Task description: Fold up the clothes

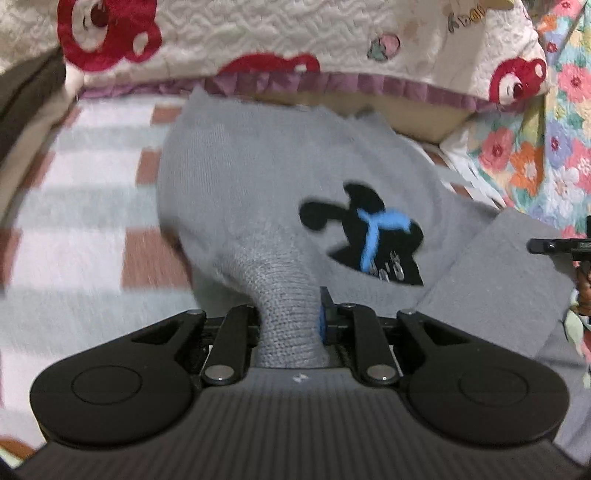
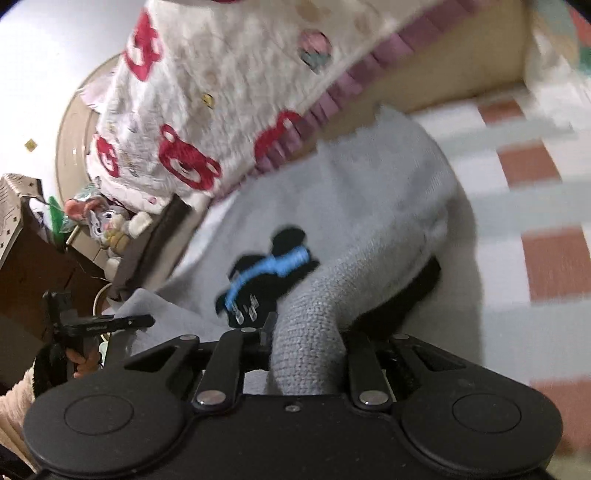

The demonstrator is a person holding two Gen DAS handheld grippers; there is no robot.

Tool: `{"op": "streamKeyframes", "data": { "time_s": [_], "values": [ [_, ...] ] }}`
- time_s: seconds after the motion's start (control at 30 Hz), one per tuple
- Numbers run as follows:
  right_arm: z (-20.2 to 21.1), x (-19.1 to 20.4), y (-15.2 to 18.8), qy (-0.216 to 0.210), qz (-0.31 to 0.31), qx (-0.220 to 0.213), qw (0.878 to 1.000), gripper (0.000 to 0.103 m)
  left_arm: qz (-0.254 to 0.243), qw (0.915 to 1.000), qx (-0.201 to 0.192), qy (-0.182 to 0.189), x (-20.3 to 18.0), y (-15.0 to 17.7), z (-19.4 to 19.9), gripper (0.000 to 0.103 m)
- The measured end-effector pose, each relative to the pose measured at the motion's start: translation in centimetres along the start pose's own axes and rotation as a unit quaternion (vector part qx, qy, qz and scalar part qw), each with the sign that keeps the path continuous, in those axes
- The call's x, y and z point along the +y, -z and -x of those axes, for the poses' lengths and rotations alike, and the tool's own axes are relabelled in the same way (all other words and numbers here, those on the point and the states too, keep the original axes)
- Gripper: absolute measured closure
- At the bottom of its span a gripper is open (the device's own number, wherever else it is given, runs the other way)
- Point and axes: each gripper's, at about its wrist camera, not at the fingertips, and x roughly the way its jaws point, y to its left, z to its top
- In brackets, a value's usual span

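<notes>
A grey knit sweater (image 1: 251,192) with a black and blue emblem (image 1: 365,240) lies partly lifted over the checked bed cover. My left gripper (image 1: 290,319) is shut on a bunched ribbed edge of it; the knit fills the gap between the fingers. In the right wrist view the same sweater (image 2: 369,199) rises toward my right gripper (image 2: 306,341), which is shut on another ribbed bunch. The emblem (image 2: 266,273) sits just left of that grip. Each gripper shows at the edge of the other's view: the right gripper (image 1: 554,245) and the left gripper (image 2: 103,325), held by a hand.
A pink, white and pale green checked blanket (image 1: 74,206) covers the bed. A cream quilt with red bears (image 1: 258,33) and a purple frill hangs behind it. A floral quilt (image 1: 535,155) lies at the right. Soft toys and boxes (image 2: 107,225) crowd the floor beside the bed.
</notes>
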Motion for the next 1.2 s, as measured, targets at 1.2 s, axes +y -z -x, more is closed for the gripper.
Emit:
{"op": "streamKeyframes", "data": {
  "time_s": [1.2],
  "values": [
    [-11.2, -10.2, -14.2, 0.165, -0.134, -0.108, 0.971, 0.053, 0.285, 0.9254, -0.234, -0.087, 14.5, -6.5, -7.5, 0.048]
  ]
}}
